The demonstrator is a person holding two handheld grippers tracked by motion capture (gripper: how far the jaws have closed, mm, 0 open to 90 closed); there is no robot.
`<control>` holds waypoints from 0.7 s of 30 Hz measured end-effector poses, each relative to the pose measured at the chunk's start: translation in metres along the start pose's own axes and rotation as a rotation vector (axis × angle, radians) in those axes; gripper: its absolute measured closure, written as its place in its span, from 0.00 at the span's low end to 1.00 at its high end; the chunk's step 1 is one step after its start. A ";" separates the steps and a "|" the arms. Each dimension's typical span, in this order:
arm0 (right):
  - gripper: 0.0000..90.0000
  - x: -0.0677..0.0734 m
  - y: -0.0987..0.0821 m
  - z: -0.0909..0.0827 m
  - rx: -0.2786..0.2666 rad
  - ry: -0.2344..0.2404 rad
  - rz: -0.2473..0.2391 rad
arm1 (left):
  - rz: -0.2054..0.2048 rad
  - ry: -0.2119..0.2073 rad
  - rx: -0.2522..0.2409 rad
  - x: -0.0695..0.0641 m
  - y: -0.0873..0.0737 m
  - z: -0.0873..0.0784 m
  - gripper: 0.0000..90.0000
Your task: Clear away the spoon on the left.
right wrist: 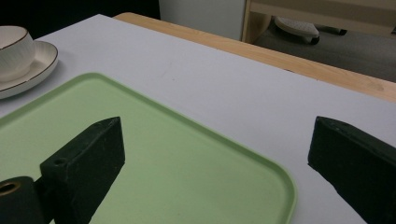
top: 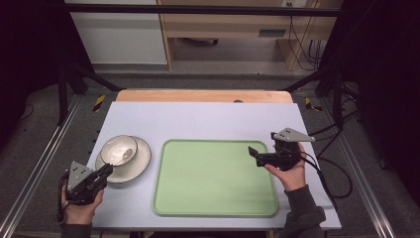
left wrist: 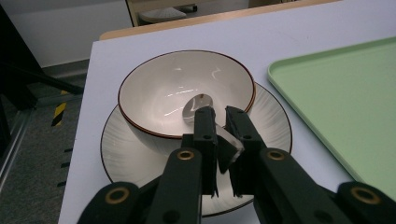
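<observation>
Gripping the handle of a white spoon [left wrist: 198, 106], the left gripper [left wrist: 219, 122] has its jaws nearly together, pads pressed on the handle, while the spoon's head lies in the bowl [left wrist: 154, 100], which sits on a plate [left wrist: 135, 154] left of the green tray [top: 215, 176]. Over the tray's right edge, the right gripper [top: 261, 152] hangs wide open, holding nothing.

Table [top: 208, 116] with a pale lilac-grey top; a bare wooden strip runs along its far edge. Directly on it: a cream plate [top: 139, 164] near the left edge, bearing a bowl [top: 113, 145], and a light green tray [top: 213, 178] centred towards the near edge.
</observation>
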State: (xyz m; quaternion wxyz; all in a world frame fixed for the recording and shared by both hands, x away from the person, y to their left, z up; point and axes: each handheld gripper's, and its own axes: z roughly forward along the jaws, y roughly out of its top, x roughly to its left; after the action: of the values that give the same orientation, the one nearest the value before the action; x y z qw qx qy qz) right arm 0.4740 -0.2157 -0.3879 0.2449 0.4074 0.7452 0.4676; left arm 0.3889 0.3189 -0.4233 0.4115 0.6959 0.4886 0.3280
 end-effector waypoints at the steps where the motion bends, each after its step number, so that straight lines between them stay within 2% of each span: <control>1: 0.04 0.000 0.000 0.000 0.003 -0.002 0.005 | 0.000 0.000 0.000 0.000 0.000 0.000 0.93; 21: 0.04 0.000 0.000 0.001 0.006 0.000 -0.002 | 0.007 0.000 0.008 0.003 0.000 -0.002 0.98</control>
State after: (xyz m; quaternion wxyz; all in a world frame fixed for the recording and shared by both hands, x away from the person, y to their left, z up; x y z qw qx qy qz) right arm 0.4745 -0.2148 -0.3888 0.2441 0.4072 0.7472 0.4651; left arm 0.3884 0.3219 -0.4222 0.4077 0.6993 0.4874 0.3275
